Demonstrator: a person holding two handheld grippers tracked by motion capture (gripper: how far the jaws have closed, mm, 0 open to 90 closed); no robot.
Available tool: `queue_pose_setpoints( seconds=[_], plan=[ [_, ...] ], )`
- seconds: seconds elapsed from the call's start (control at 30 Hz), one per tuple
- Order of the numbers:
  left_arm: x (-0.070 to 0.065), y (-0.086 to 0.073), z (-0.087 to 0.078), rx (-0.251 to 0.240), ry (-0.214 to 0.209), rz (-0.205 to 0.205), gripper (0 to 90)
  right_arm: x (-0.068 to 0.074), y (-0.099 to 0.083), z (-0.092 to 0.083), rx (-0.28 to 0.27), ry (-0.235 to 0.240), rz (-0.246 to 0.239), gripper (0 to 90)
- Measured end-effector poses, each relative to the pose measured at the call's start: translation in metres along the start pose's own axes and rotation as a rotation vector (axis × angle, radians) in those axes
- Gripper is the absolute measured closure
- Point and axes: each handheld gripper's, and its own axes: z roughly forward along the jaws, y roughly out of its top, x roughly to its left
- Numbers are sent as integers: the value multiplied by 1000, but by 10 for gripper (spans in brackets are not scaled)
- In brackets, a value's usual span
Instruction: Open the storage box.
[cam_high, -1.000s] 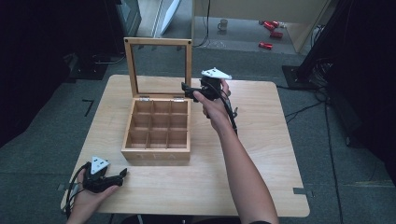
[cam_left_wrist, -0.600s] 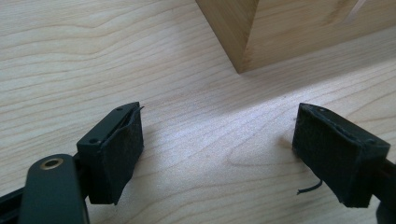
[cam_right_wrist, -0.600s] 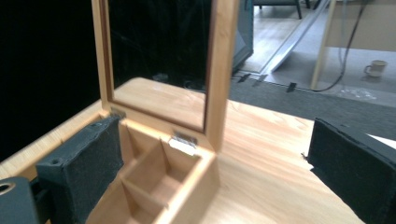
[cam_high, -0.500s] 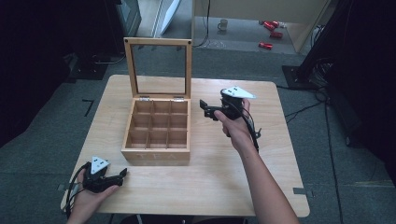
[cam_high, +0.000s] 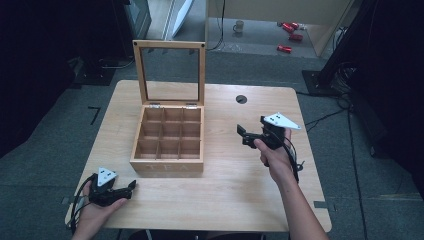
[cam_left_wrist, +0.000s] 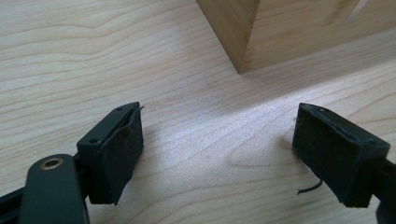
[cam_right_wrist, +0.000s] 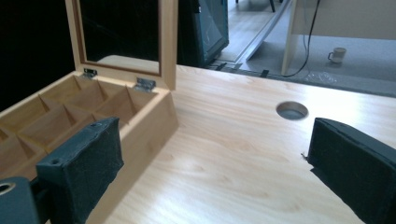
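A square light-wood tea box (cam_high: 168, 142) with nine small compartments is sitting near the middle of the pale wooden desk (cam_high: 225, 200), its glass-paned lid (cam_high: 169, 71) standing upright at the box's far side. The compartments are looking bare. The right claw (cam_high: 242, 135) is hovering just to the right of the box, apart from it, its jaws spread wide and gripping nothing; in the right gripper view the box's side wall (cam_right_wrist: 140, 135) is lying just beyond the claw's left jaw. The left claw (cam_high: 131, 186) is resting on the desk in front of the box's near left corner, jaws also spread and holding nothing, with that corner (cam_left_wrist: 243, 46) showing just ahead in the left gripper view. A round cable hole (cam_high: 241, 99) is lying in the desk to the right of the lid, beyond the right claw. Nothing is standing between either claw and the box. Beyond the box, off the desk, a white mug (cam_high: 239, 25) and red items (cam_high: 291, 36) are sitting on the floor.
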Motion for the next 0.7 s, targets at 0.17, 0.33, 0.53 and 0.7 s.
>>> queue_pose_setpoints(
  seconds=[0.17,0.33,0.53,0.7],
  plan=[
    [0,0,0,0,0,0,167,-7,-9,-15,2,-12,6,28],
    [0,0,0,0,0,-1,168,-18,-23,-36,7,-42,5,28],
    [0,0,0,-1,1,-2,167,-29,-35,-50,17,-71,8,28],
    [0,0,0,0,2,-3,168,-43,-50,-69,25,-102,31,28]
  ],
)
